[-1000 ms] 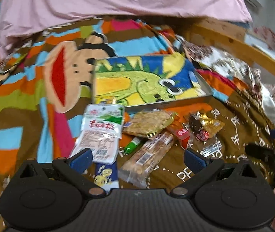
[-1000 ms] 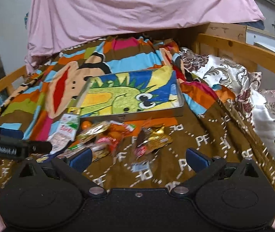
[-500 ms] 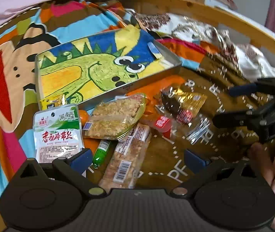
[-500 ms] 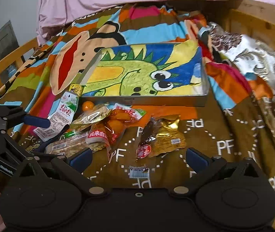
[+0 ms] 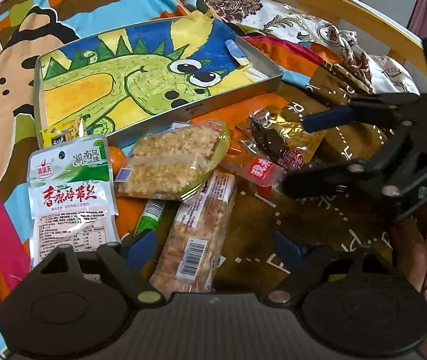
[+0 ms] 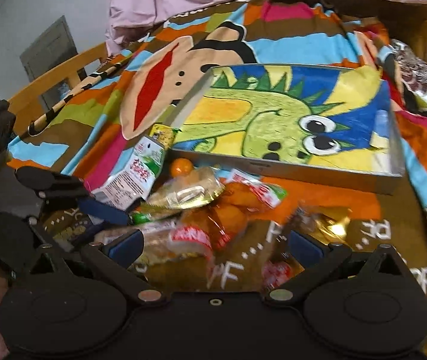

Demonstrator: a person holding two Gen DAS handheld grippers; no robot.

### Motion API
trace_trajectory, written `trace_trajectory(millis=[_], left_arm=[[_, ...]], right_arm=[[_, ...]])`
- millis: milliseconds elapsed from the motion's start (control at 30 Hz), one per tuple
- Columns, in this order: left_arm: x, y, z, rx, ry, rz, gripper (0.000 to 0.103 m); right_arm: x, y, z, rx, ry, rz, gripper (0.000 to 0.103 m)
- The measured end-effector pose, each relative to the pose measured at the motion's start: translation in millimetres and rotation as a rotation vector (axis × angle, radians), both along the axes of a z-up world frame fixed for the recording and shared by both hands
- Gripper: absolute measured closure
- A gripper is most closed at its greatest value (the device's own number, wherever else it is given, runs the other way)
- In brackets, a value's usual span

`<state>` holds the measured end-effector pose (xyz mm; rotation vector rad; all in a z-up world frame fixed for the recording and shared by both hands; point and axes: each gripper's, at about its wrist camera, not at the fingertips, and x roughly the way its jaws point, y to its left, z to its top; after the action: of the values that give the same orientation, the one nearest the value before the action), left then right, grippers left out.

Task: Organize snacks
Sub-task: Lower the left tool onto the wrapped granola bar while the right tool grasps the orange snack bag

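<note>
Both grippers hover low over a snack pile with jaws spread wide and nothing between them: the left gripper sits above a long barcoded cracker bar, and the right gripper sits above a red-labelled clear packet. Beneath them spreads a colourful cartoon blanket; ahead of both lies a shallow metal tray lined with a green dinosaur drawing, empty of snacks; just short of it, ahead-left of the left gripper, lies a white-and-green seaweed pouch; beside that a clear rice-crisp bag; ahead-right a gold-and-brown packet; a small orange fruit touches the tray's near wall.
</note>
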<state>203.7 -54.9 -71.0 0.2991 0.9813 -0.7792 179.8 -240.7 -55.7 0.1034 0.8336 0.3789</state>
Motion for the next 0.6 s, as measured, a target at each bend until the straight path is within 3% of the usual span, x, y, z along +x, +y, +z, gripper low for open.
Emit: trace_trajectory(millis=[100,267,467,533,600], left_arm=[[2.4,-1.5,-2.2,0.008,0.000,0.014,0.018],[6.8,-1.6,-7.6,0.021,0.019,0.035,0.018],[7.9,-4.2,-13.2,0.032,0.024,0.047,0.021],[8.5,-4.9,-15.3,0.034,0.028,0.053,0.025],[9.4,-5.1,-17.4,0.032,0.044,0.057,0.035]], right_arm=[[10.4,9.9,-5.4,-0.012,-0.009,-0.004,0.002],[24.5,22.1,-19.0,-0.058,-0.002,-0.016,0.013],[37.6,21.4,-32.2,-0.037,0.033,-0.046,0.021],[40.0,19.7,-35.6,-0.036,0.043,-0.057,0.036],[40.3,16.6,-35.2,-0.008,0.054,-0.069,0.044]])
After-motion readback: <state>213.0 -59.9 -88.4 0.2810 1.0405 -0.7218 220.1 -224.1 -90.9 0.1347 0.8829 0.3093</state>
